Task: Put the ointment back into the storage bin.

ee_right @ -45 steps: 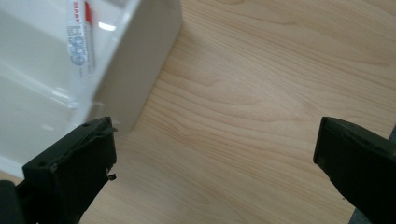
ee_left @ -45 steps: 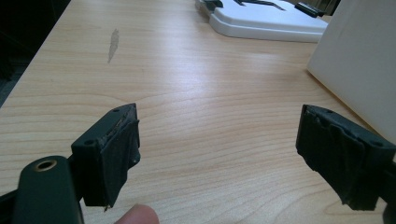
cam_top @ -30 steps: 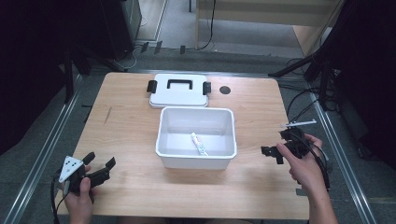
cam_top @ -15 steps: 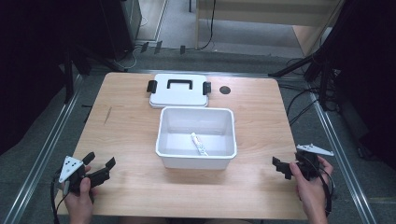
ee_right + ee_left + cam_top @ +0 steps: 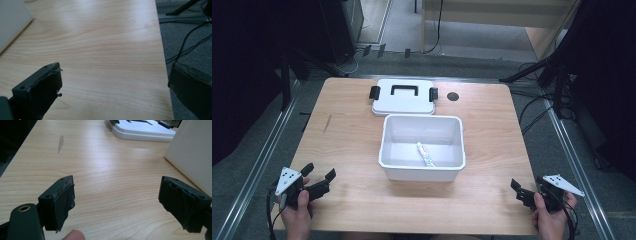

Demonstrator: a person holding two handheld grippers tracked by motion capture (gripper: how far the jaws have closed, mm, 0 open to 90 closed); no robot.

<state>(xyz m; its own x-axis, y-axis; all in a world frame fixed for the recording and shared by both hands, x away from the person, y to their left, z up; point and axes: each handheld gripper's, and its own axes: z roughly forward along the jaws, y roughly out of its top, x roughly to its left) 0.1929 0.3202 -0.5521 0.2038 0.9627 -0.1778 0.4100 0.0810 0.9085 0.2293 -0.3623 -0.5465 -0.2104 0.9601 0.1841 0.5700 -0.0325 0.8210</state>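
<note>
A white plastic bin stands in the middle of the wooden table, with a small white tube lying on its floor. Its white lid with a black handle and black clips lies flat just behind it. My left gripper rests at the table's near left corner, open, nothing between its jaws; its own view shows bare wood, the bin's wall and the lid. My right gripper sits at the near right corner, open and empty, over the table's right edge.
A small dark round hole marks the table near its far right. Metal rails run along both sides of the table. Cables and tripod legs lie on the grey floor to the right.
My right gripper has drawn back from beside the bin's right wall to the near right corner of the table. The left gripper has stayed put.
</note>
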